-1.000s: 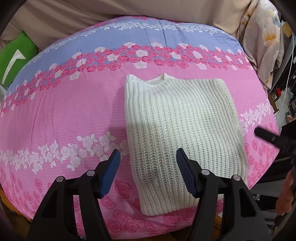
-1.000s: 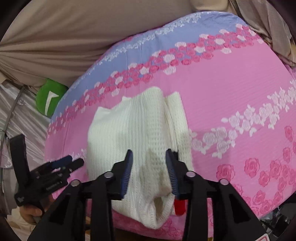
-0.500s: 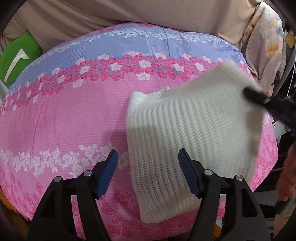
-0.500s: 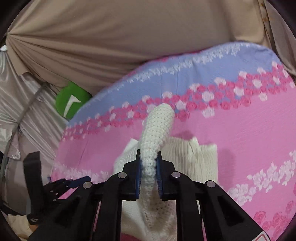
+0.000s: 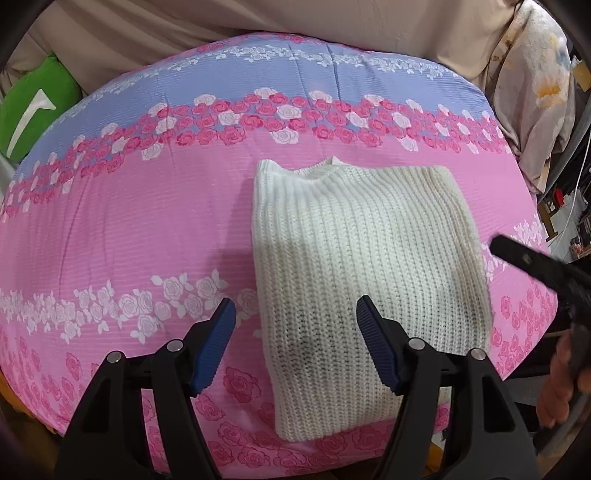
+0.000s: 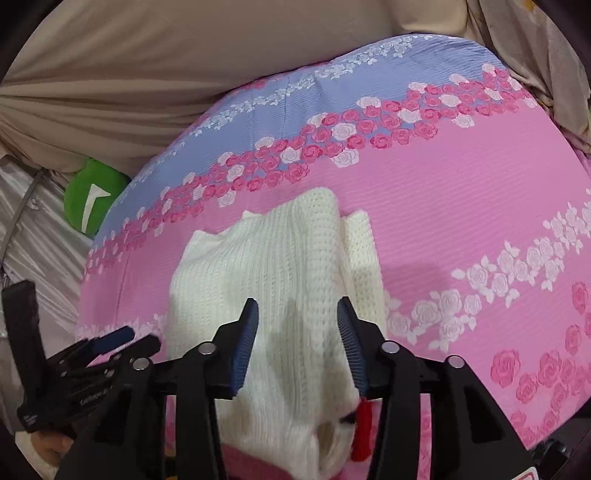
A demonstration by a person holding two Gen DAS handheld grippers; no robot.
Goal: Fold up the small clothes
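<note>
Cream-white chunky-knit sweater [image 5: 362, 266] lies folded into a rough rectangle on the pink rose-print bedsheet [image 5: 110, 229], its ribbed neckline turned toward the sheet's blue band at the far side and its lower edge close to the near edge of the bed. From your right wrist view the same sweater [image 6: 273, 288] shows a narrower folded strip sticking out along its right side, lying flat on the pink cloth.

Your left gripper [image 5: 295, 339] hovers above the sweater's near left corner with its blue-padded fingers [image 5: 216, 343] spread wide apart; nothing is between them, and one pad sits over the sheet while the other sits over the knit. Your right gripper [image 6: 297, 339] hangs above the near part of the sweater, its blue pads [image 6: 243, 343] parted by a moderate gap with only the knit surface seen below, so it grips nothing. A small red tag or tassel [image 6: 364, 424] shows near its right finger; you cannot tell what it belongs to.

In the left wrist view the right tool's black tip [image 5: 524, 258] pokes in from the right edge, beside the sweater's right border. A green cushion with a white mark [image 5: 33, 107] sits at the far left of the bed, against beige draped fabric [image 5: 221, 22].
</note>
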